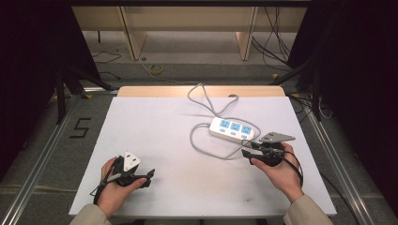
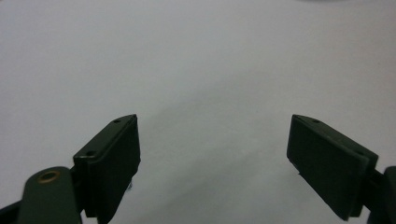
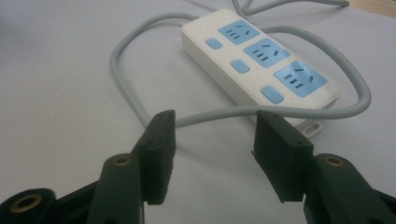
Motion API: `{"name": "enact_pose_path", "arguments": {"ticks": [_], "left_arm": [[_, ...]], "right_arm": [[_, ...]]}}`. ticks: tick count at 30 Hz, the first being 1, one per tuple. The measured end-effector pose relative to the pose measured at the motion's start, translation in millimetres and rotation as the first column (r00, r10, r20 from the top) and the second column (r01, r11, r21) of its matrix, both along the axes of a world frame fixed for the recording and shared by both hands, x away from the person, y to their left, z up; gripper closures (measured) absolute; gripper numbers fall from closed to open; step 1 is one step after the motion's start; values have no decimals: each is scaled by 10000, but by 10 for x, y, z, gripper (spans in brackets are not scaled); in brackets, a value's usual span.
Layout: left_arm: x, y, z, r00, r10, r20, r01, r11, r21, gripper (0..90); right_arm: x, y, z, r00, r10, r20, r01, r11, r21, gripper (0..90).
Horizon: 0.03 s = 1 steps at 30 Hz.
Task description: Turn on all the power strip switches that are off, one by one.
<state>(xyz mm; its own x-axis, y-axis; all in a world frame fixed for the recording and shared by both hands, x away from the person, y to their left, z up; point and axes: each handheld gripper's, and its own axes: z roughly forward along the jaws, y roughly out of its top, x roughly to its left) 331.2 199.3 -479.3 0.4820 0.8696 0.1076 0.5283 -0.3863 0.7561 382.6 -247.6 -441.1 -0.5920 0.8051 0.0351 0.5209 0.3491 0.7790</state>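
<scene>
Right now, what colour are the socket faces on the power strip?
Light blue, on the white power strip; the right gripper view shows them best.

The person wore beige sleeves. The left gripper was black with a white three-cornered plate and a thin black cable; the right gripper carried a grey plate. Each had flat, dark, screwed pads and brass-ringed pivot holes.
</scene>
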Motion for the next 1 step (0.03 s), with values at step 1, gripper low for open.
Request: {"name": "enact_pose_path", "arguments": {"ticks": [1], "left_arm": [[4,3,-3,10000,5,-12,-5,10000,22,172]], "right_arm": [[-1,-2,-6,10000,-8,-2,8,10000,-11,485]]}}
